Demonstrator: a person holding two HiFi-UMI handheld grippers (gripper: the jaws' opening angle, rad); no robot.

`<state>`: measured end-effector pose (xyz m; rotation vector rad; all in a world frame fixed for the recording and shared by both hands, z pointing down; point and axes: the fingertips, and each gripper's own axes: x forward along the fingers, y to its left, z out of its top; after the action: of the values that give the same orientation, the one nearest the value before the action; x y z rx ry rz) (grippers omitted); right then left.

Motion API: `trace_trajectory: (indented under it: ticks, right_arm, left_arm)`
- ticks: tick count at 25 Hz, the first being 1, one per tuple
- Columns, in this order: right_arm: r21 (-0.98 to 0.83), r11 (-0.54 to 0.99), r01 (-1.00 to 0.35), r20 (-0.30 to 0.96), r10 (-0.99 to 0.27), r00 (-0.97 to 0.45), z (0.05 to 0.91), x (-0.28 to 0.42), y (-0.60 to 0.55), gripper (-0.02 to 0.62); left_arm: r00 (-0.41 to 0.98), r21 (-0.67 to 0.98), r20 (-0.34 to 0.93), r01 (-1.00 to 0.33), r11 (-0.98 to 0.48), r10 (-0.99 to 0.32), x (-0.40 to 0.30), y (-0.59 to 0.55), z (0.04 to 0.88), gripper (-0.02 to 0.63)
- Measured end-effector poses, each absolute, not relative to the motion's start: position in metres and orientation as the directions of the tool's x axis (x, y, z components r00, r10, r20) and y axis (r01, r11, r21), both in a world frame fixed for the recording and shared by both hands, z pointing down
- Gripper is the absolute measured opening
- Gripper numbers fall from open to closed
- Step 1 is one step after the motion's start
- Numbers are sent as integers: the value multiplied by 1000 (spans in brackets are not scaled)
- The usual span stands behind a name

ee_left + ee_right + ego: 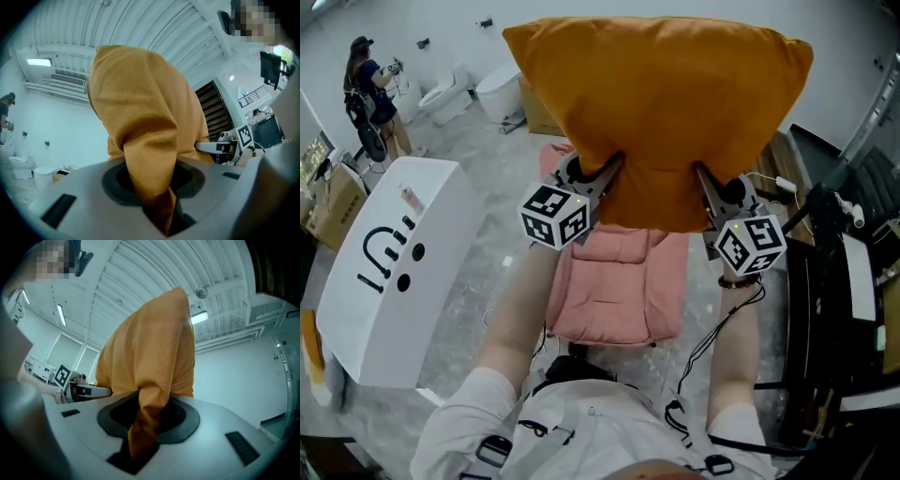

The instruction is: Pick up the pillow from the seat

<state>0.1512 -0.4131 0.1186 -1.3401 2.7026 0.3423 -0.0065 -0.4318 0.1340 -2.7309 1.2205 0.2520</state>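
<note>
An orange pillow [661, 112] hangs in the air in front of me, well above the pink seat [614, 286]. My left gripper [614, 167] is shut on the pillow's lower left edge, and my right gripper [701, 176] is shut on its lower right edge. In the left gripper view a fold of the orange pillow [145, 140] is pinched between the jaws, with the right gripper's marker cube [245, 135] beyond. In the right gripper view the pillow [152, 366] is bunched the same way between the jaws.
A white cabinet [389, 262] with black marks stands at the left. A dark desk [844, 309] with cables is at the right. A person [370, 94] stands far back left near white toilets [473, 94]. Grey floor surrounds the seat.
</note>
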Motion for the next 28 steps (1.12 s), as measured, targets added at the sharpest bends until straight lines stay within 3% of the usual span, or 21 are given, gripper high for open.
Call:
trace_trajectory:
  ticks: [28]
  right_arm:
    - [166, 600, -782, -252, -741, -622, 86, 162, -416, 130]
  left_arm:
    - [621, -79, -252, -778, -623, -743, 2, -428, 99, 137]
